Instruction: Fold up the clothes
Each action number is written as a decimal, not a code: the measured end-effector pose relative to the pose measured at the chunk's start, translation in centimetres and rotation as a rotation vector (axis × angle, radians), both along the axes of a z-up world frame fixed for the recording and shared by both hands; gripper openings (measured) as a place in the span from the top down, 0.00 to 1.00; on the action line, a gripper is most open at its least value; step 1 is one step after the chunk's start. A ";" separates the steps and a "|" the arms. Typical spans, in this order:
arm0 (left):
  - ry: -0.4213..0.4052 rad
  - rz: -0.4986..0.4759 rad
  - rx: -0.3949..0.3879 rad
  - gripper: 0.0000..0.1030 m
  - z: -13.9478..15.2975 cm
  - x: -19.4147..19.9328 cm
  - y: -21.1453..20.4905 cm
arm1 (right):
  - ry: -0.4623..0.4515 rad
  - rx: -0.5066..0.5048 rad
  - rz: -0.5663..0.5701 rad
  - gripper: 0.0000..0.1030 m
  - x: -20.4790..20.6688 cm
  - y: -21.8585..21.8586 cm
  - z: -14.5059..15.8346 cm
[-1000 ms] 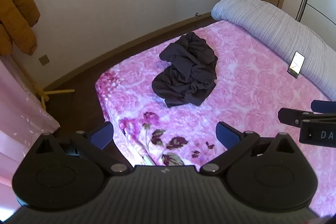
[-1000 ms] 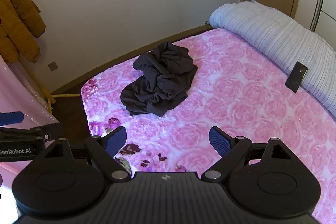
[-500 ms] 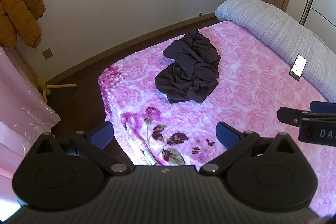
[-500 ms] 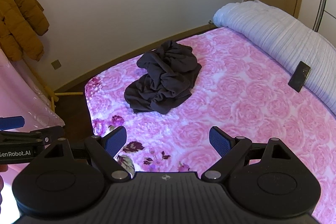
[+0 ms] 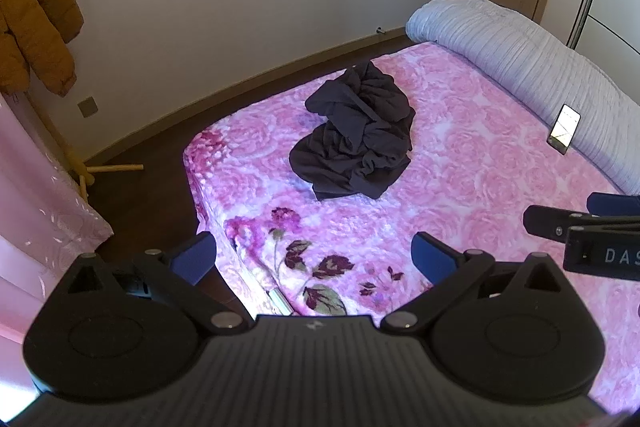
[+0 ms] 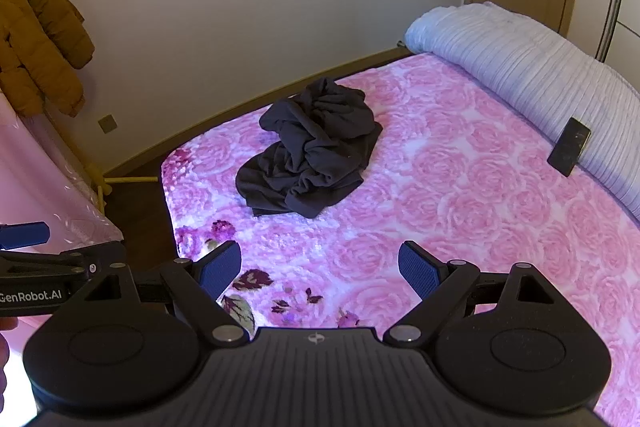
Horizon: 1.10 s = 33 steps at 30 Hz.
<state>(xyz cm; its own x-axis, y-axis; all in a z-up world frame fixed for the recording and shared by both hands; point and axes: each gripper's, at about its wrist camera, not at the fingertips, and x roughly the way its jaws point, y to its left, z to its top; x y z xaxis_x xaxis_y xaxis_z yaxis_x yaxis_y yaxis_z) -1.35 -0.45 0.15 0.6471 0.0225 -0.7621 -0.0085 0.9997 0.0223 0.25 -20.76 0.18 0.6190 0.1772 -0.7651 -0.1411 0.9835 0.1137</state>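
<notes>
Left hand-held gripper point(image 6: 24, 235) reads "GenRobot.AI"; right hand-held gripper point(image 5: 592, 211) "DAS".

Brightness: the room is brightly lit by daylight.
Glare: the pink blanket point(image 5: 460, 187) is washed out near the bed's front corner; the phone point(image 5: 564, 129) screen glares in the left view.
Distortion: straight lines are bent and corners darkened by the fisheye.
Focus: both views are sharp.

Dark charcoal garment point(image 5: 354, 137) lies crumpled in a loose heap, unfolded. It rests on the pink floral bed point(image 5: 460, 187), near the far left corner.
</notes>
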 end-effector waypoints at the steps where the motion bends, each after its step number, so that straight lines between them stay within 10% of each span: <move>1: 0.002 -0.007 0.001 0.01 0.0 0.0 -0.2 | 0.002 -0.001 0.000 0.15 0.0 0.0 0.0; 33: 0.011 -0.010 -0.007 0.01 -0.1 -0.1 -0.4 | 0.011 -0.002 0.013 0.15 -0.2 -0.2 -0.1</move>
